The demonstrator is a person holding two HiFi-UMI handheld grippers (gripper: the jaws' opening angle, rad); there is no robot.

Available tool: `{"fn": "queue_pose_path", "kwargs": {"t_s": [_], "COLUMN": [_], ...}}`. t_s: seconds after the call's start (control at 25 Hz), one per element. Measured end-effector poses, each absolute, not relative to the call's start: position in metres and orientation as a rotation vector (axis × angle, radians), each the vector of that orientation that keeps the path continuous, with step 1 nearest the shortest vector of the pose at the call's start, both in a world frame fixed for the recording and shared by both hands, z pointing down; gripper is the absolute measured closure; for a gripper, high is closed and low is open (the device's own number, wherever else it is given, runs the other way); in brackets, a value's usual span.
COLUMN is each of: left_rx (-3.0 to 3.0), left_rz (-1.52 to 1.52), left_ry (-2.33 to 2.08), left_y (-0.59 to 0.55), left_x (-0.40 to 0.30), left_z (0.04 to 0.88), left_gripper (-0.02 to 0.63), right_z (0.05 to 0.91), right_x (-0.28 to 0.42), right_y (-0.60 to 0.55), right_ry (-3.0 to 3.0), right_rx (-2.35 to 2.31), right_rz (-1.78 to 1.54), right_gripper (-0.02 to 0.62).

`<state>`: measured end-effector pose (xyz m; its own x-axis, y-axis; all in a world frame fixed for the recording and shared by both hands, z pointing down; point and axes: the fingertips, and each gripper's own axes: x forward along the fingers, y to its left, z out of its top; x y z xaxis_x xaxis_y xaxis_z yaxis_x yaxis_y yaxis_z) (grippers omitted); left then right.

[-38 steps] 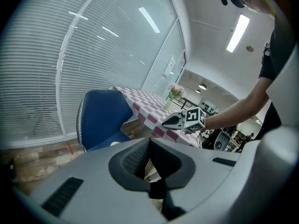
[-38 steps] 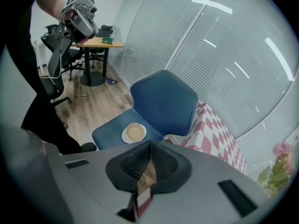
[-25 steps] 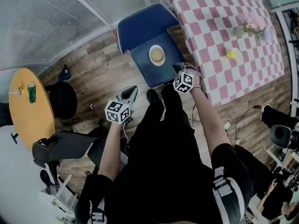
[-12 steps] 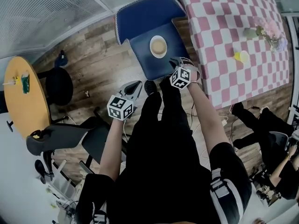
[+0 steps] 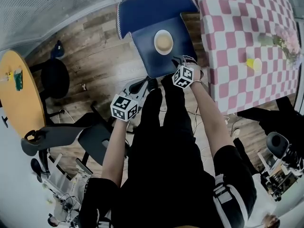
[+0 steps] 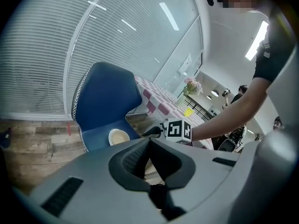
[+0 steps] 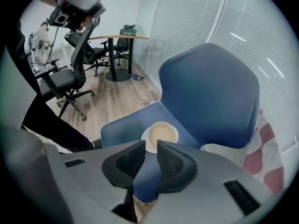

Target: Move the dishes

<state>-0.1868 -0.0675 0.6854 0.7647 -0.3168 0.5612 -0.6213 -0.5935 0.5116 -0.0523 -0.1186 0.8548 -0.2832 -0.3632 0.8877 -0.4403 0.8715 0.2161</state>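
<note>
The right gripper (image 7: pixel 151 143) has its jaws a narrow way apart; they have just been opening, and nothing is between them. In the right gripper view the pads frame bare blue seat, with the dishes showing just beyond the tips and not touched. From the head view, the right gripper (image 5: pixel 178 61) hangs over the front edge of the seat, towards its table-side corner, tilted steeply down.

The left gripper (image 6: pixel 149 141) has its jaws together at the tips, holding nothing. In the head view the left gripper (image 5: pixel 137 86) is off the chair, over the wooden floor (image 5: pixel 90 65) just beside the seat's front edge.

The dishes are a cream bowl (image 5: pixel 163 42) sitting on a white plate (image 7: pixel 146 141), and they rest on the seat of the blue chair (image 5: pixel 147 11), about midway between its side edges and somewhat nearer the back edge than the front.

Beside the chair stands a table under a pink-and-white checked cloth (image 5: pixel 237 42). On it, well apart from the chair-side edge, are a yellow cup (image 5: pixel 254 64) and some flowers (image 5: pixel 285 38).
</note>
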Motion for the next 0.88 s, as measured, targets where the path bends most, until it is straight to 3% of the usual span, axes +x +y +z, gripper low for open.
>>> {"fn": "queue_pose_path", "kwargs": {"t_s": [0.88], "left_rx": [2.135], "left_rz": [0.628], "left_ry": [-0.667], "left_y": [-0.092], "left_x": [-0.195], "left_z": [0.785], "left_gripper": [0.584], "right_z": [0.985], "right_x": [-0.067], "right_y": [-0.173], "right_ry": [-1.851], "right_rx": [0.552], "right_rz": [0.139], "right_gripper": [0.486]}}
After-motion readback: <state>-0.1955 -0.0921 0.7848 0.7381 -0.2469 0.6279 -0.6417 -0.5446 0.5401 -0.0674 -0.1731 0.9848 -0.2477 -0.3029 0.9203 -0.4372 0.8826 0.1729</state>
